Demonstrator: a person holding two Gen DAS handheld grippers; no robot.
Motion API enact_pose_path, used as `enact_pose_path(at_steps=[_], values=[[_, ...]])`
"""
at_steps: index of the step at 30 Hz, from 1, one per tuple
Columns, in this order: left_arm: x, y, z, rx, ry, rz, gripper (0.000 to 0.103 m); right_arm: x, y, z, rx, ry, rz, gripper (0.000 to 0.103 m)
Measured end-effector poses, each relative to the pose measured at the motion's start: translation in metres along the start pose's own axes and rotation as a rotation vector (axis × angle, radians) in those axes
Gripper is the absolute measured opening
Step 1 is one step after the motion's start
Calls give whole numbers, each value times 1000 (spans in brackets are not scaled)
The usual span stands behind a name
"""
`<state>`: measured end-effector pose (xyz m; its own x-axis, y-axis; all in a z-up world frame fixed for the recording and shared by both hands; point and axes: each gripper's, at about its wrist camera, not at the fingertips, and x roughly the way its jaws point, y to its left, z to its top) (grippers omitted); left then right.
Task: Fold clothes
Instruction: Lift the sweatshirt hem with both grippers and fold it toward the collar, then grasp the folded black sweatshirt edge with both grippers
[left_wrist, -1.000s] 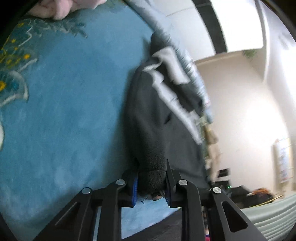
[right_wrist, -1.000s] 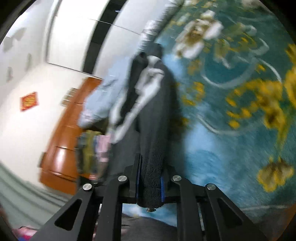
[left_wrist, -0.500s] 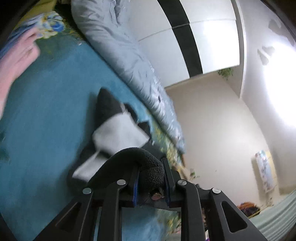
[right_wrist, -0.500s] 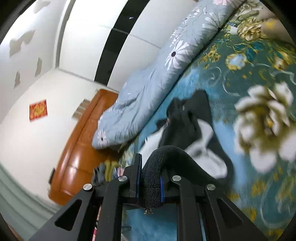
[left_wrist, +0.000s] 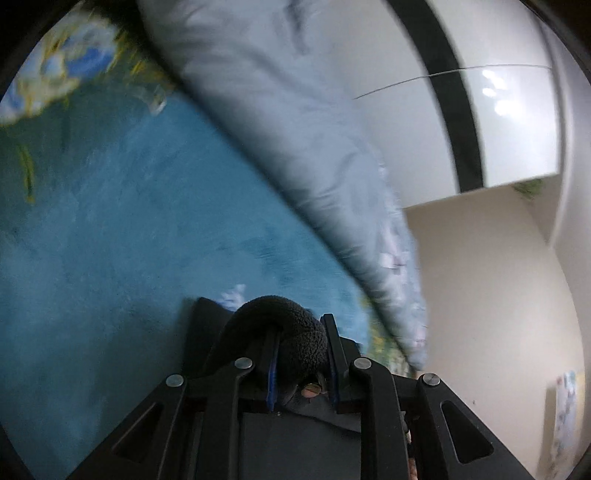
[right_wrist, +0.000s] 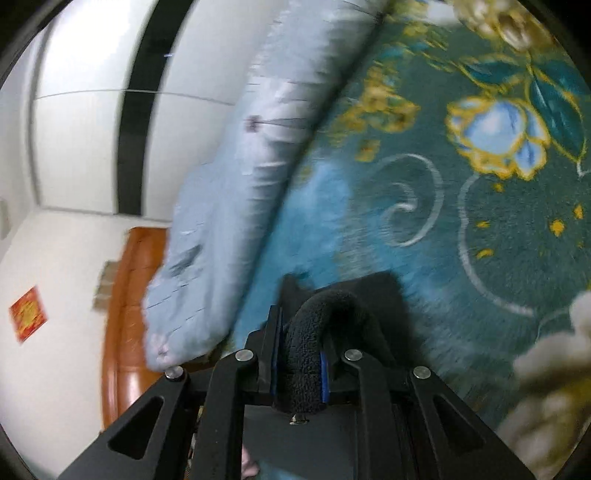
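Observation:
My left gripper is shut on a fold of a black fleece garment, which arches over the fingers and drops away behind them. My right gripper is shut on another fold of the same black fleece garment. Both hold it above a blue floral bed cover, which also shows in the right wrist view. Most of the garment is hidden below the grippers; only dark edges show beside the fingers.
A rolled pale blue quilt lies along the far edge of the bed, also in the right wrist view. White wardrobe doors stand behind it. A brown wooden headboard is at the left.
Both grippers have tilted and moved forward toward the quilt with the fleece in them. The black and white body of the garment, seen ahead earlier, has dropped out of view beneath the grippers.

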<state>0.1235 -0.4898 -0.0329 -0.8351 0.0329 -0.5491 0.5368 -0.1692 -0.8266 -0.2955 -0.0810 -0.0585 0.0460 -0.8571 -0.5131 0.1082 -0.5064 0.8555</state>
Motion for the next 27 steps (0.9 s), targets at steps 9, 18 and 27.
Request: enact_pose_path(at_steps=[9,18,27], values=[[18,28,9,-91,75,-57,48,10,-16,7,-20,6,39,34],[-50,-3,-43,204,15,27,79,-64,-13,-48,-191,-103,-12,66],[-89,66,-129,192,21,149,81,-89,-63,-137,-161,-89,-45,67]])
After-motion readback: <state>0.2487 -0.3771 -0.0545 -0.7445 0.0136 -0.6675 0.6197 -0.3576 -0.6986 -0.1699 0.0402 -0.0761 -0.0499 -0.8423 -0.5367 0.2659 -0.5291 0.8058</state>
